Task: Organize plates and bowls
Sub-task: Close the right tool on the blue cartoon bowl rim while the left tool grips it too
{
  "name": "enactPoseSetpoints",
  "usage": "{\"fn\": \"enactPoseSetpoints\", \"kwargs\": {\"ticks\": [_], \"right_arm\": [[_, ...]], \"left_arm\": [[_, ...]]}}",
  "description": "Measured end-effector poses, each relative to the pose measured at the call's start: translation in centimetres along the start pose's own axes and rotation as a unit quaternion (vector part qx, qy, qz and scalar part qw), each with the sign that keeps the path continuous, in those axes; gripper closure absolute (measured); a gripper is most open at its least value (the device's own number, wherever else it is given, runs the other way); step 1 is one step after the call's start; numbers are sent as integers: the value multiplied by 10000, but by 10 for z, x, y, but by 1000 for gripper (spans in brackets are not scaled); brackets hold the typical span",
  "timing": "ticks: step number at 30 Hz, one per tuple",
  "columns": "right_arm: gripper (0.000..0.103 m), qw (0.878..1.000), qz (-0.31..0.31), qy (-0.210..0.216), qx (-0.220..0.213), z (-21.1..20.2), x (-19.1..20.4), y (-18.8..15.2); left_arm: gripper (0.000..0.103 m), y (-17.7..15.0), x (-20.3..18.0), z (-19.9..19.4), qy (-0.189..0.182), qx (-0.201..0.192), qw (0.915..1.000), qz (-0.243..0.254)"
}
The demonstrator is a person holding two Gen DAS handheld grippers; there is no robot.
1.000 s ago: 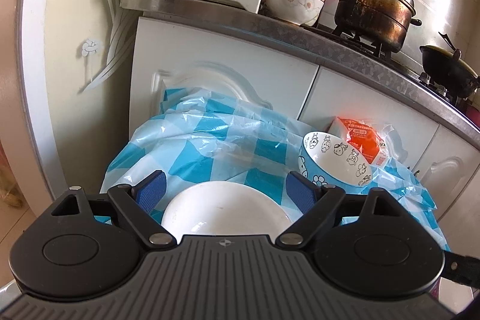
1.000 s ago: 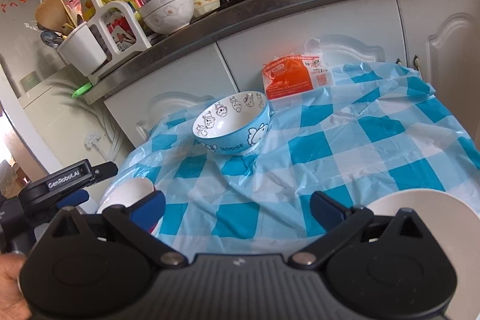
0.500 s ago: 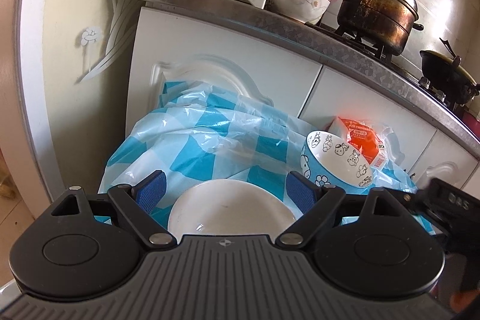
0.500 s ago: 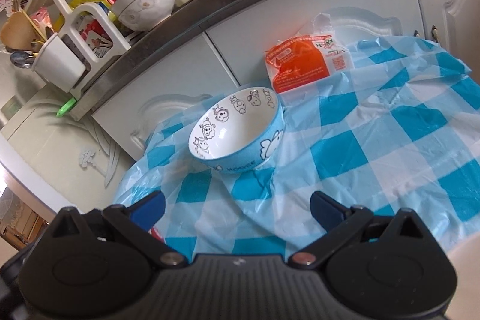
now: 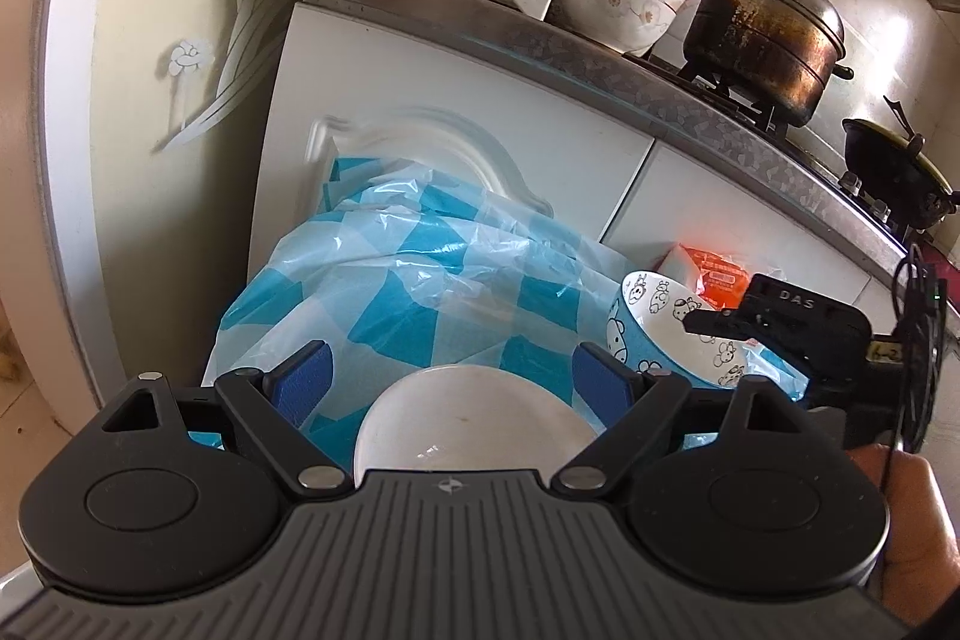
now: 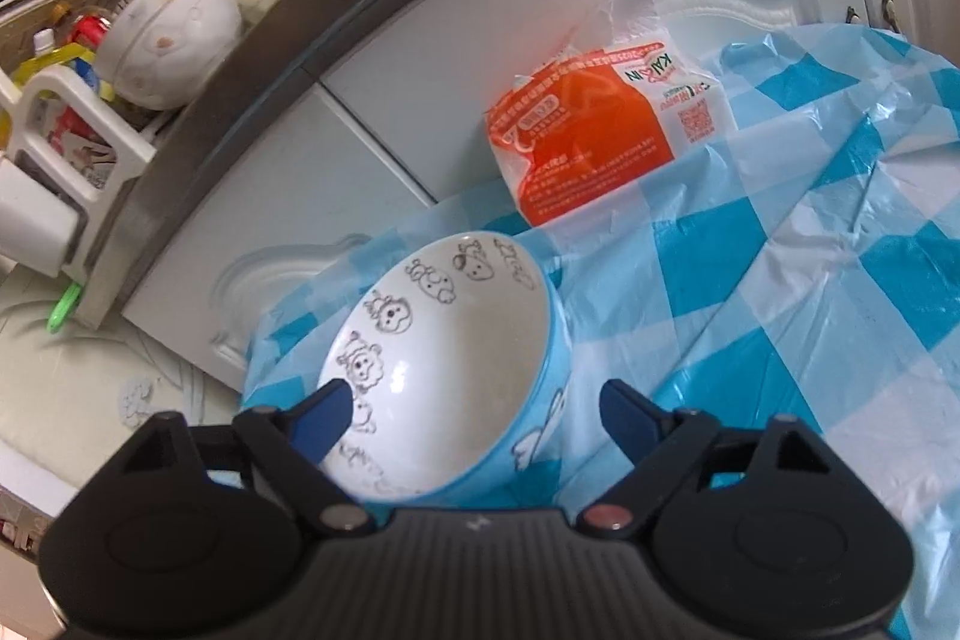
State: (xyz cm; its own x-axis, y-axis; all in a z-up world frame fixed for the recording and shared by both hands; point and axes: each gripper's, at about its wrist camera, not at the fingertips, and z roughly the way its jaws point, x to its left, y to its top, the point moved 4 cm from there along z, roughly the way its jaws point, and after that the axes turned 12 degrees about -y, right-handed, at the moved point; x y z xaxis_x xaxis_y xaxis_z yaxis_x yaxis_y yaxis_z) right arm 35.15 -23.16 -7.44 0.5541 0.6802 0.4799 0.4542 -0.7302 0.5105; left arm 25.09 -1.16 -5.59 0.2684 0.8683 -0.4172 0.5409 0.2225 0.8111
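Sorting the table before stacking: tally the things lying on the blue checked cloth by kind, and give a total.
White dishes: 1, the plain white dish between the left gripper fingers.
Blue cartoon bowls: 1, the blue cartoon bowl that the open right gripper straddles.
Orange packets: 1, the orange packet against the cabinet.
Total: 3.

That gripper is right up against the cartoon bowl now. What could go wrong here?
The blue bowl already sits tilted on the wrinkled plastic tablecloth, so a nudge from the open right gripper might tip or slide it. It could also bump the white bowl close beside it, where the left gripper waits open.
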Motion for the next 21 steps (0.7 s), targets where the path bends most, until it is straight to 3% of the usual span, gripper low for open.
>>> {"fn": "enactPoseSetpoints", "kwargs": {"ticks": [5,10,12,16,21], "right_arm": [[30,9997,73,10,231,17,-2,0],[31,9985,375,218,324,24,-9,3],[41,9982,328,307,390,25,-8,3],[45,9990,-92,255,343,21,-2,4],[59,9977,56,553,399,9,-8,3]], "left_arm": [[0,-2,1,1,2,32,10000,-79],[0,-3,4,2,47,45,9998,-162],[0,-3,5,2,52,59,9998,-195],[0,-4,5,4,66,78,9997,-213],[0,-5,2,5,86,95,9997,-207]]}}
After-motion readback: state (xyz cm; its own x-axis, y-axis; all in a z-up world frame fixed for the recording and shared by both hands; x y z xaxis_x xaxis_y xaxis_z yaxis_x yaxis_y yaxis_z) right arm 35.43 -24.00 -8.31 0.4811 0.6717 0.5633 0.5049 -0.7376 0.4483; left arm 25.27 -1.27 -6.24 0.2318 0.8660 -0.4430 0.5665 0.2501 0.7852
